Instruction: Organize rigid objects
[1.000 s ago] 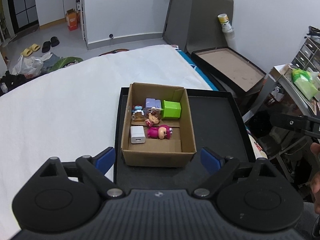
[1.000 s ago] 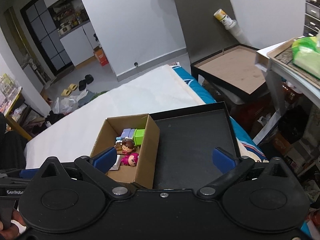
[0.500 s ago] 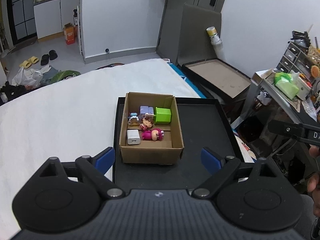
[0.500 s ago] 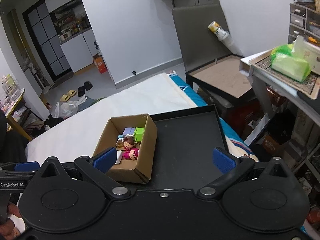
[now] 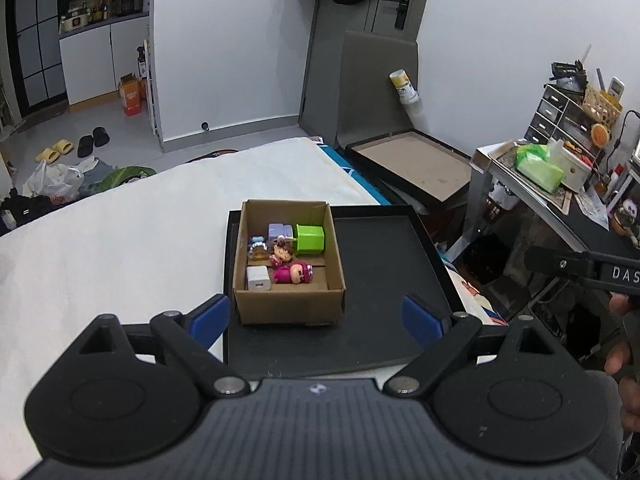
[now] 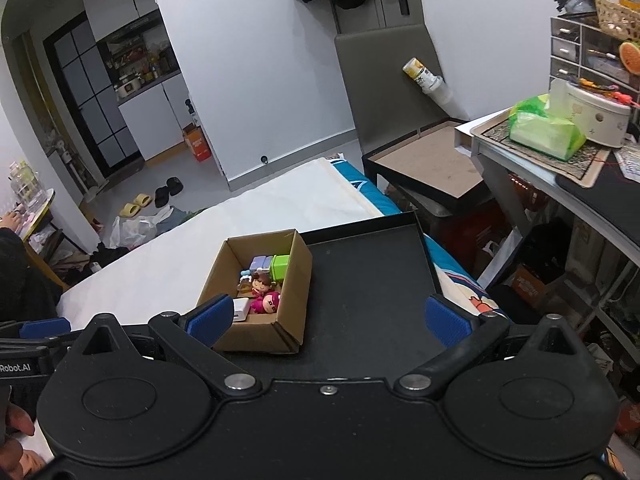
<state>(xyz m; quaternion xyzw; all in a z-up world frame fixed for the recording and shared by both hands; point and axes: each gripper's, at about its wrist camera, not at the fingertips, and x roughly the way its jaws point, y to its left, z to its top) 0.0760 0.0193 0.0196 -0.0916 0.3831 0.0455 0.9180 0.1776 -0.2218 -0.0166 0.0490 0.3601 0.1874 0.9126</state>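
Left gripper (image 5: 316,318) and right gripper (image 6: 326,316) hang empty, blue fingers spread wide. Beyond them a cardboard box (image 5: 289,306) holding small toys (image 5: 286,256) sits at the left of a black tray (image 5: 384,280) on a white bed (image 5: 120,232). A cluttered desk (image 6: 568,168) stands right; slippers (image 5: 54,145) lie on the grey floor.
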